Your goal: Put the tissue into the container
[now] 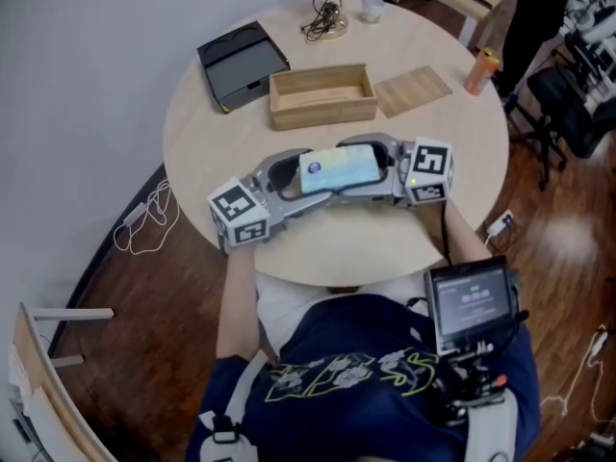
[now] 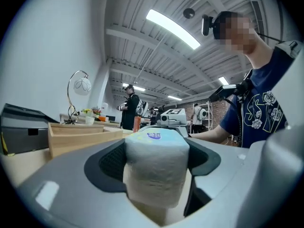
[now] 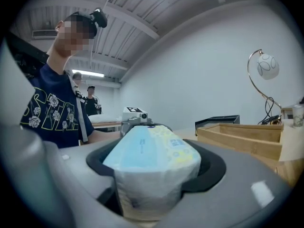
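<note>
Round table [image 1: 192, 123] w/ tissue pack [image 1: 339, 169] over it, my L gripper [image 1: 289, 175] & R gripper [image 1: 385, 158] clamped on its opposite ends, wooden container [image 1: 322, 95] just beyond, apart.

grey left gripper [image 1: 295, 175] and right gripper [image 1: 381, 164] with black-and-white marker cubes [image 1: 239, 216], navy floral-print t-shirt [image 1: 356, 354], chest screen [image 1: 472, 302]
</note>
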The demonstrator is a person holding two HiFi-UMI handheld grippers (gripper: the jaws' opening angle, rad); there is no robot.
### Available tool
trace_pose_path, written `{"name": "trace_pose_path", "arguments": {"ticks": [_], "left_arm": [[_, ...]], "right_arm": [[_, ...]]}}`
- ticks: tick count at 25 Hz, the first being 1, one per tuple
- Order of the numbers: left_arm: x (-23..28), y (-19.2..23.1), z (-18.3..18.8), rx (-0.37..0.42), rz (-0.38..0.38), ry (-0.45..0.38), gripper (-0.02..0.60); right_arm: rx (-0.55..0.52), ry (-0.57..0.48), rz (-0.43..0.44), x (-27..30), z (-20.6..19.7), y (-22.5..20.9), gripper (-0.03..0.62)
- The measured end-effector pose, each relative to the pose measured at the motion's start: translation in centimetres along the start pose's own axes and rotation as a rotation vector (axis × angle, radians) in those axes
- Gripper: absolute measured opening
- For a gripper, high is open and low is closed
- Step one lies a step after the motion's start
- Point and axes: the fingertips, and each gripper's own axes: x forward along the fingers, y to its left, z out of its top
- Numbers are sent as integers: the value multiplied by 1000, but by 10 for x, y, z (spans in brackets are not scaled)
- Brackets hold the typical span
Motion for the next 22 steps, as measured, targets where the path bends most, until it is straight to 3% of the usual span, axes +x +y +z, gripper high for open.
{"name": "trace_pose_path", "arguments": {"ticks": [8, 13, 16, 22], "left_arm": [[0, 35, 99, 84, -25, -61, 360], [2, 106, 178, 103, -46, -82, 360], [2, 113, 187, 128, -42, -66, 360], [8, 126, 172, 154, -35, -30, 360]], "right_arm": [[-53, -64, -16, -3, 99, -35, 371], [-99, -37, -36, 7, 178, -104, 371], [-139, -30, -33, 10, 190, -111, 371], [-154, -17, -14, 13, 174, -125, 373]]}}
